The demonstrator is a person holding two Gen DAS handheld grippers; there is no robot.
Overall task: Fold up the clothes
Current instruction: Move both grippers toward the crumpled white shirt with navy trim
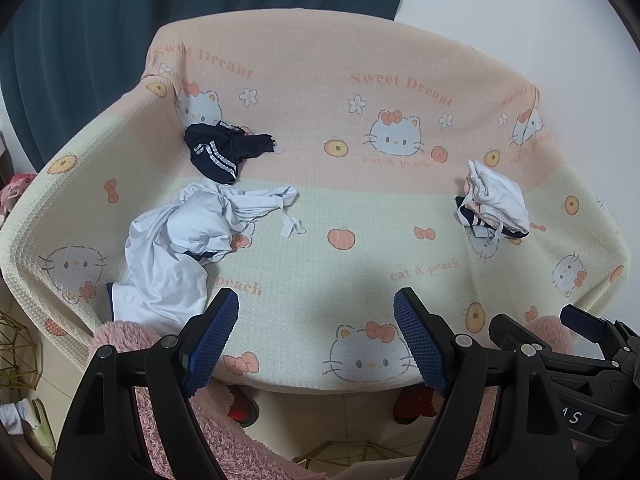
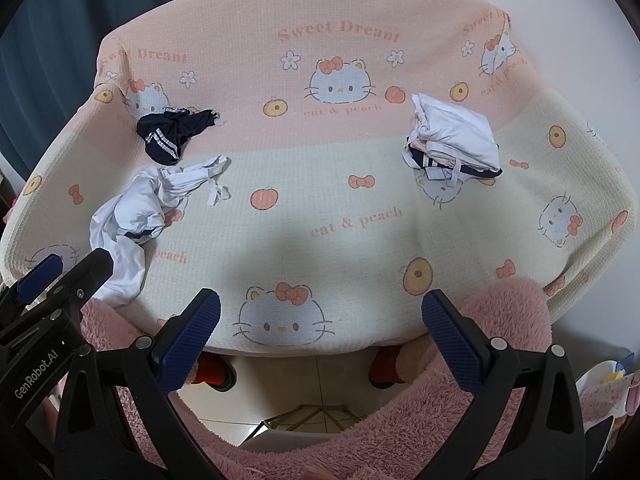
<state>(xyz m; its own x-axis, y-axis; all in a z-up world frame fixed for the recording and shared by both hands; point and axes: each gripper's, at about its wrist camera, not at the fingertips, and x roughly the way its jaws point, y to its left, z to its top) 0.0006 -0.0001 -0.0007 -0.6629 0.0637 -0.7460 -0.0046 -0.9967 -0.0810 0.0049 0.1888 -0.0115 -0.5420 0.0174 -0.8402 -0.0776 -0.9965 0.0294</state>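
Note:
A crumpled white garment lies at the left of the cat-print blanket. Behind it sits a bunched navy garment with white stripes. A folded stack of white and navy clothes rests at the right. My left gripper hovers open over the blanket's near edge, nothing between its blue pads. My right gripper is open too, beside it on the right, also empty.
A person's pink fluffy sleeves and red slippers show at the near edge above a tiled floor. A dark teal curtain hangs behind left, a white wall behind right. Gold wire racks stand at the left.

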